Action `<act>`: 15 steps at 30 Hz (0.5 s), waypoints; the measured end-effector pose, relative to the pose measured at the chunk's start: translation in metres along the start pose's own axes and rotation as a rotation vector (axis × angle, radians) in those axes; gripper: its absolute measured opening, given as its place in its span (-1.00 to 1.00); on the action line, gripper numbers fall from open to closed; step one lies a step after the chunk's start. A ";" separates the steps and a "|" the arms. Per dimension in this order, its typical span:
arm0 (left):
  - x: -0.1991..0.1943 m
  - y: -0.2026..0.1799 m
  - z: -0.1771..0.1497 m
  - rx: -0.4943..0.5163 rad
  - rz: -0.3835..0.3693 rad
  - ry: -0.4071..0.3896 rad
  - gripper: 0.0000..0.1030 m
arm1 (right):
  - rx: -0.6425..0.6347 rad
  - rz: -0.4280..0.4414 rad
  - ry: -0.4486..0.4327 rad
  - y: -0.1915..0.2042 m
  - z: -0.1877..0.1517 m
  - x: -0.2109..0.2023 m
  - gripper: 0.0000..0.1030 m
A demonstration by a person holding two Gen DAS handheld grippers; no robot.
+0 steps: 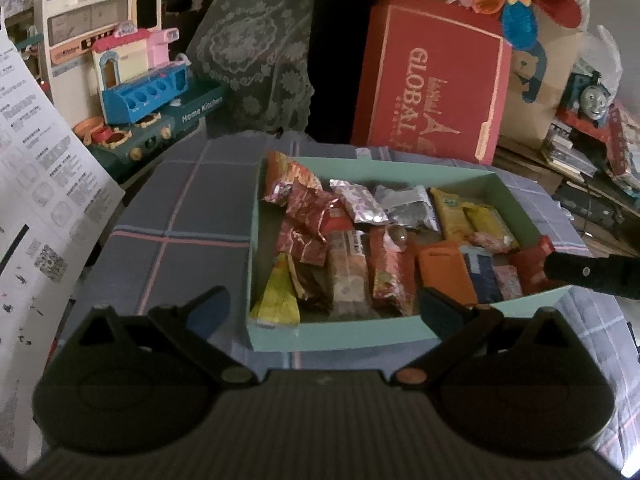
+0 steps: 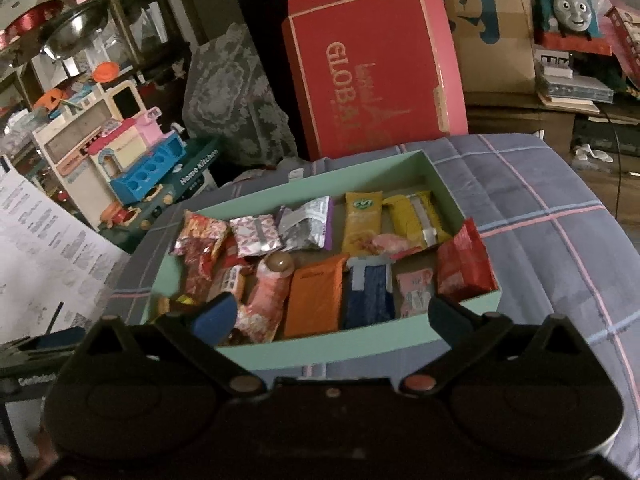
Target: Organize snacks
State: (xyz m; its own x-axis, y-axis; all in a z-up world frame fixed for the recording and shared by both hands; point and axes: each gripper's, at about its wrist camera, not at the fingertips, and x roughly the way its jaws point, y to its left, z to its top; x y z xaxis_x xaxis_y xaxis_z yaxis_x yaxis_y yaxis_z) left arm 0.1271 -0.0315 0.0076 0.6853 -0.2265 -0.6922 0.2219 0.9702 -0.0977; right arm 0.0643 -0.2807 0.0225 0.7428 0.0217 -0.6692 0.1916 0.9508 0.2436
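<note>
The snacks sit packed in one shallow mint-green cardboard box, a plain rectangle with thin upright walls, resting on my plaid cloth-covered table and filling the middle of both wrist views. In the right wrist view I can pick out two yellow glossy bar wrappers toward twelve o'clock in the box, one silver foil pouch just left of them, a crinkled pink-and-silver packet beside that, and a red-and-gold crumpled wrapper at ten o'clock. Nearer me lie one flat orange packet, one dark blue packet, one small pale pink packet and one red bag propped against the wall at three o'clock; a round brown candy rests on a pink printed sachet in the centre. The left wrist view also shows one yellow-green pointed wrapper at the box's seven o'clock corner. My right gripper hangs over the near wall with its two fingers spread wide and nothing between them; my left gripper is likewise spread wide and empty, just short of the near-left corner. Beyond the box at twelve o'clock leans one red gift box with gold lettering, at ten o'clock a plastic toy kitchen, at one o'clock a blue toy engine, and at nine o'clock a printed paper sheet.
</note>
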 end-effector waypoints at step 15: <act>-0.042 -0.001 -0.041 0.004 -0.014 0.026 1.00 | -0.069 -0.018 0.052 0.002 -0.046 -0.052 1.00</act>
State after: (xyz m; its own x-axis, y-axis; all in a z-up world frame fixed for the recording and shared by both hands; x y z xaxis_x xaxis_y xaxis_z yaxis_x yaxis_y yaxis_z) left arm 0.0698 -0.0198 0.0075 0.6636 -0.2378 -0.7093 0.2342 0.9665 -0.1048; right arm -0.0029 -0.2655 0.0256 0.7051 0.0185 -0.7089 0.1590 0.9701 0.1834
